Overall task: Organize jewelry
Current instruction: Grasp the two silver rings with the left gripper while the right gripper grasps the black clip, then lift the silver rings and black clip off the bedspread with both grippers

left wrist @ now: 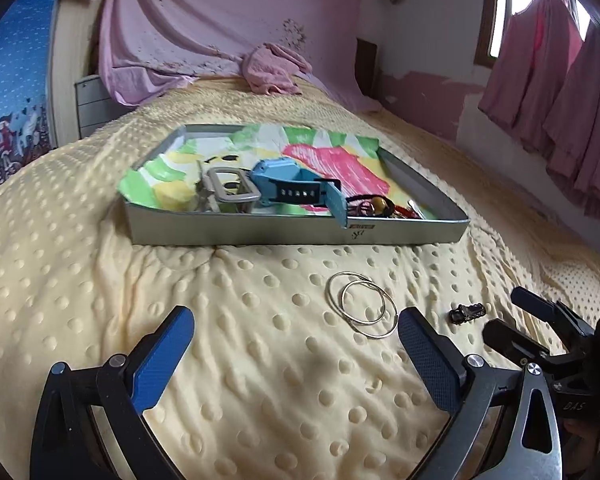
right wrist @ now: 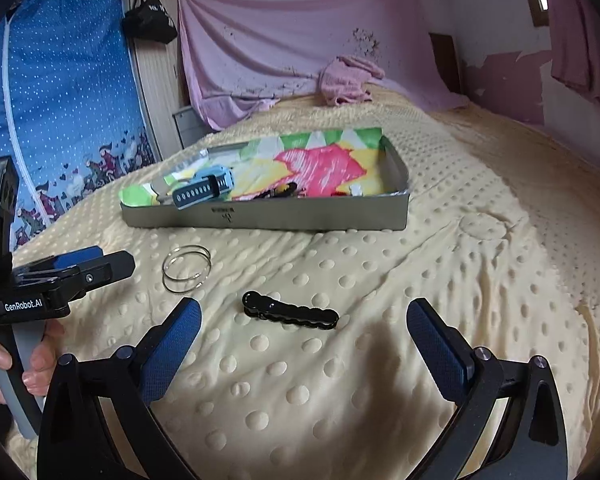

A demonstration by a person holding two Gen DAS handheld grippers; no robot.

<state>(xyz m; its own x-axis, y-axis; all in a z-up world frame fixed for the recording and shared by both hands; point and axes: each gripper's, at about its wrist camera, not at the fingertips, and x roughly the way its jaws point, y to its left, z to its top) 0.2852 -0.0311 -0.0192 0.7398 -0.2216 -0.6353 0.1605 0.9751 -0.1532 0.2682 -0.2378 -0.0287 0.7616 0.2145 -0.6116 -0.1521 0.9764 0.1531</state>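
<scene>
Both tools wide open, holding nothing: left tool [left wrist: 296, 344], right tool [right wrist: 304, 340]. Two thin hoop bangles [left wrist: 360, 304] overlap on the bed [left wrist: 260, 380] near the tray [left wrist: 300, 234]; light, stiff, prob slippery, pinch across rim. Black hair clip [right wrist: 290, 314] ahead of right tool: rigid, grip mid-body

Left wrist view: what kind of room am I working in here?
Most likely a bedroom. The work surface is a bed under a dotted yellow blanket, pink curtains hang by a window, and a small drawer unit stands beside the bed.
</scene>
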